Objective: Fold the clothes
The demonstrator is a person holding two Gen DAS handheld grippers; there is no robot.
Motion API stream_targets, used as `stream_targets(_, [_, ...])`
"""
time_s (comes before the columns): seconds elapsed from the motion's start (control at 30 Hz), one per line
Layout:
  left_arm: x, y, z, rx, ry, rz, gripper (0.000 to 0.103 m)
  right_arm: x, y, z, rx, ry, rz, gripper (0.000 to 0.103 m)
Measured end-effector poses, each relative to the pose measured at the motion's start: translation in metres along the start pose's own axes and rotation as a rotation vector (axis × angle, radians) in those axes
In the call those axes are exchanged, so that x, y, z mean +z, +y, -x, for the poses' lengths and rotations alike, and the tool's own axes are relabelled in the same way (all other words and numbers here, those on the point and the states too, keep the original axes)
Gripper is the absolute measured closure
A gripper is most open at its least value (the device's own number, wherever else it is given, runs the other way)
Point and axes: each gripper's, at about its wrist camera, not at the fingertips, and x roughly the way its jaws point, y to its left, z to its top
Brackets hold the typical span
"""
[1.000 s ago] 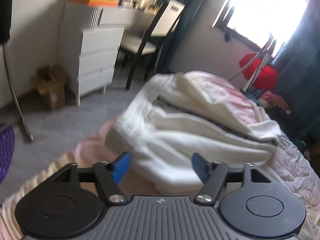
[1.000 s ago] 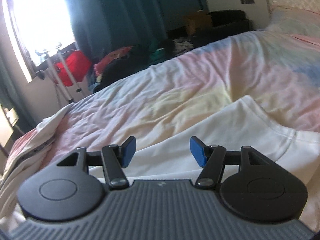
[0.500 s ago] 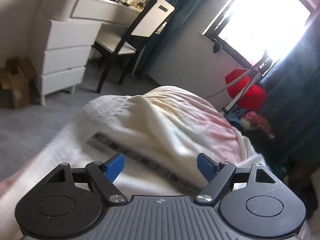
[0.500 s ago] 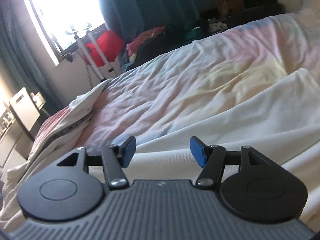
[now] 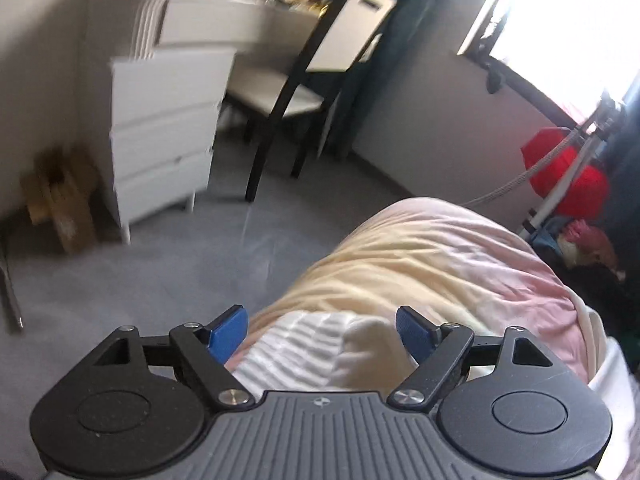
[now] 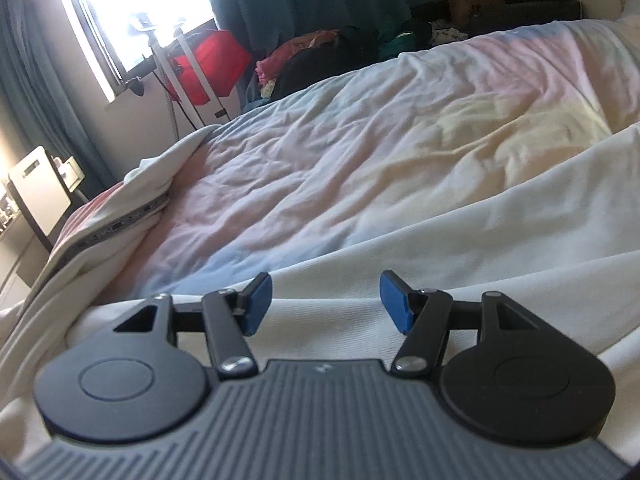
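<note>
A white garment lies on the pastel duvet (image 6: pixel 360 152) of the bed. In the left wrist view its ribbed white hem (image 5: pixel 312 344) bunches between the blue pads of my left gripper (image 5: pixel 322 334), which stands open just over it near the bed's corner. In the right wrist view the garment's smooth white cloth (image 6: pixel 500 232) spreads under my right gripper (image 6: pixel 326 302), open and low over the fabric. A dark zip edge of the garment (image 6: pixel 120 224) shows at the far left of the bed.
Grey carpet (image 5: pixel 180 272), a white chest of drawers (image 5: pixel 164 132), a black-framed chair (image 5: pixel 304 88) and a cardboard box (image 5: pixel 60 200) lie beyond the bed corner. A red bag on a stand (image 6: pixel 208 64) and a clothes pile (image 6: pixel 320 52) sit by the window.
The left gripper has swung left and down over the bed's corner, so the garment's hem now sits between its pads. The right gripper has turned slightly left, staying low on the white cloth.
</note>
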Motion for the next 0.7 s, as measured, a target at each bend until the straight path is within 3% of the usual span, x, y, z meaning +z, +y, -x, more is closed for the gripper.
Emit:
stream_targets(0.13, [0.007, 0.019, -0.016, -0.030, 0.103, 0.022, 0.019, -0.002, 0.004, -0.001, 0.002, 0.004, 0.016, 0.040])
stream_targets(0.2, [0.003, 0.013, -0.011, 0.010, 0.102, -0.048, 0.022, -0.003, 0.007, 0.000, 0.000, 0.000, 0.034, 0.040])
stream_targets(0.27, [0.001, 0.006, -0.006, 0.051, 0.094, -0.122, 0.033, -0.004, 0.010, 0.003, -0.002, -0.005, 0.046, 0.040])
stream_targets(0.33, [-0.005, -0.002, 0.003, 0.072, 0.075, -0.172, 0.051, -0.005, 0.013, 0.006, -0.009, -0.015, 0.062, 0.040])
stream_targets(0.53, [-0.019, -0.034, 0.040, 0.122, -0.029, -0.341, 0.066, -0.010, 0.023, 0.012, -0.017, -0.040, 0.111, 0.040])
stream_targets(0.7, [-0.033, -0.062, 0.108, 0.108, -0.140, -0.477, 0.071, -0.011, 0.028, 0.021, -0.012, -0.064, 0.137, 0.040])
